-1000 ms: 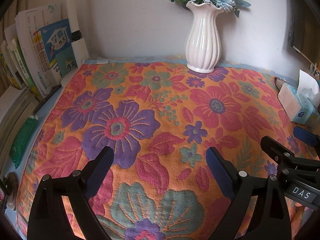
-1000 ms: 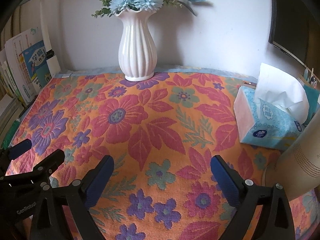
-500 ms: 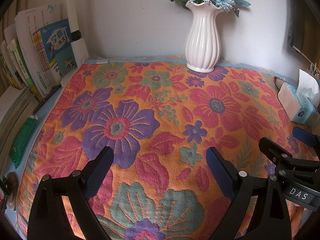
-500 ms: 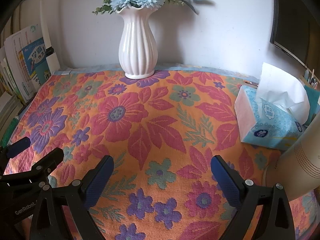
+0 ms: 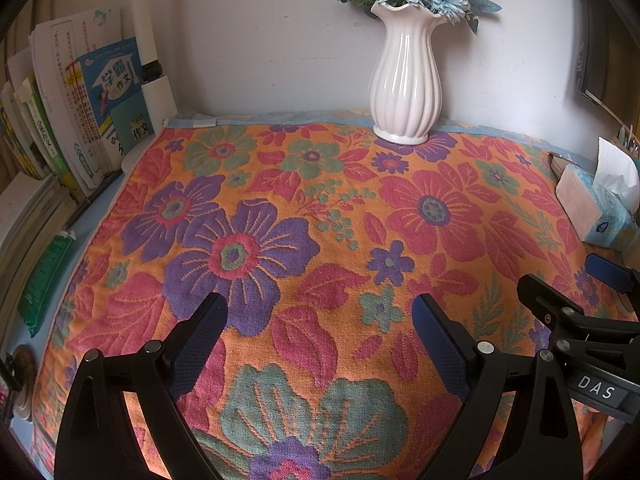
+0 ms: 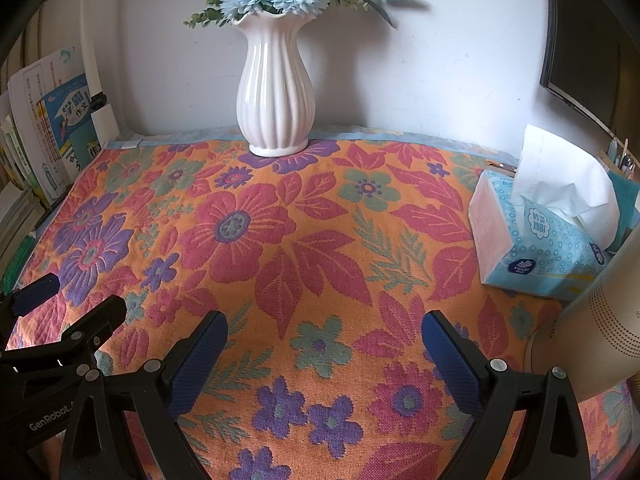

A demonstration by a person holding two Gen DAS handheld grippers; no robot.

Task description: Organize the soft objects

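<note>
A floral cloth (image 5: 320, 216) in orange, red, purple and green lies spread flat over the table; it also shows in the right wrist view (image 6: 304, 240). My left gripper (image 5: 320, 320) is open and empty, hovering over the cloth's near middle. My right gripper (image 6: 324, 334) is open and empty, hovering over the cloth's near right part. Each gripper shows in the other's view: the right gripper (image 5: 568, 292) at the right edge, the left gripper (image 6: 68, 300) at the left edge.
A white ribbed vase (image 5: 406, 80) with blue flowers stands on the cloth's far edge by the wall, also in the right wrist view (image 6: 276, 92). A blue tissue box (image 6: 536, 236) sits at the right. Books (image 5: 68, 120) stand at the left. A beige cylinder (image 6: 592, 328) is near right.
Both grippers have stayed open and nearly still. The right wrist view has shifted slightly, with the vase drifting a little to the right in it.
</note>
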